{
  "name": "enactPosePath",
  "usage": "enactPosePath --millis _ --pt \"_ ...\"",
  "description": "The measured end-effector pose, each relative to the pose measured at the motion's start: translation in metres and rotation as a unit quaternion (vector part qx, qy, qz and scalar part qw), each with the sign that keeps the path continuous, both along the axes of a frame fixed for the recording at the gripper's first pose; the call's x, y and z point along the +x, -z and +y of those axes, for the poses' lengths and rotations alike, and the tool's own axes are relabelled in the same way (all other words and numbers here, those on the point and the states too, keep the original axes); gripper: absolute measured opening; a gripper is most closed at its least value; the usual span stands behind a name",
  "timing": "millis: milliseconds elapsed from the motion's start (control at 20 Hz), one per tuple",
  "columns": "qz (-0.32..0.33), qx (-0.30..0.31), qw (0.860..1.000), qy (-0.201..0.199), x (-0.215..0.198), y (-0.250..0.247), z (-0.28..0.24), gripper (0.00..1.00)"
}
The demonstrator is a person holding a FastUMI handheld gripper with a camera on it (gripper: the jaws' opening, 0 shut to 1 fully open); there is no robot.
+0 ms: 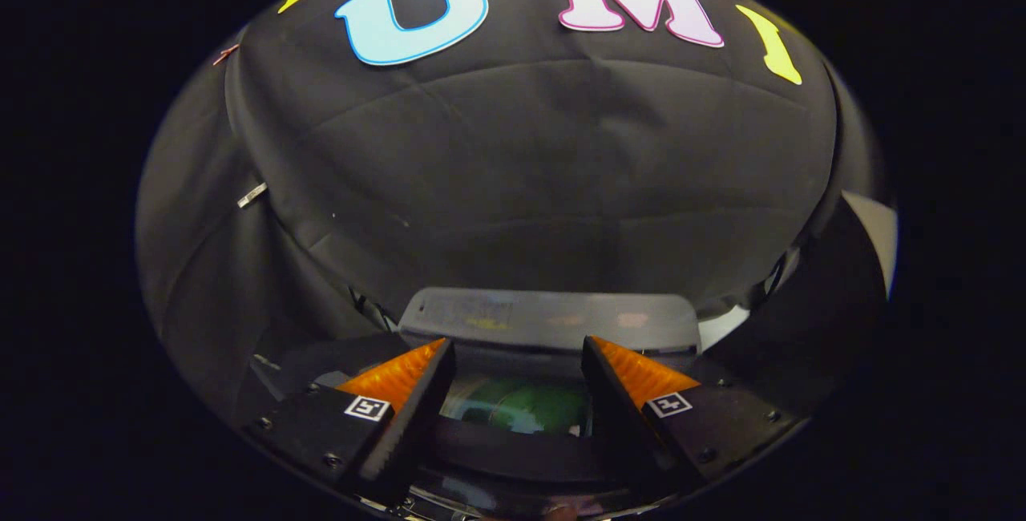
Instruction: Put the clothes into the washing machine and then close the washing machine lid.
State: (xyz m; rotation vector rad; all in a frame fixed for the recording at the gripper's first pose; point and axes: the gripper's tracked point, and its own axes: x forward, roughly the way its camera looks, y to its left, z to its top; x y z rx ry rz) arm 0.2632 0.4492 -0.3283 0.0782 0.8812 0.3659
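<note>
2 jaws (517,357) apart, washing machine (553,321) ahead

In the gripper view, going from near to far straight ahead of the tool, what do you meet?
Open tool, nothing between its fingers → green clothes inside the washing machine drum, seen between the fingers → grey raised washing machine lid just beyond the fingertips → black cloth wall.

One washing machine (550,321), one green garment (525,407), two fingers (401,377).

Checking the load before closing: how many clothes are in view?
1: a green garment inside the washing machine, between the open claw's fingers. More may be hidden below.
</note>
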Motion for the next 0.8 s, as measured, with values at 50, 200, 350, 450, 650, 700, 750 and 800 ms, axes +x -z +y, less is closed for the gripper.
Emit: enactPosePath --millis 50,200,350,450,650,700,750,800 --pt "-0.002 -0.001 1.000 -0.004 -0.010 0.003 -0.002 1.00" --pt "-0.026 -0.002 1.000 -0.017 -0.020 -0.003 -0.008 1.00" --pt "-0.029 0.003 0.999 -0.026 -0.041 -0.004 -0.011 1.00" --pt "-0.033 0.000 0.999 -0.032 -0.046 -0.007 -0.012 1.00" --pt "-0.047 -0.001 0.998 -0.036 -0.054 -0.016 -0.012 1.00" --pt "-0.056 -0.003 0.998 -0.035 -0.055 -0.023 -0.014 1.00" --pt "-0.064 -0.001 0.997 -0.033 -0.057 -0.028 -0.015 1.00" --pt "-0.071 0.001 0.997 -0.031 -0.059 -0.032 -0.016 1.00"
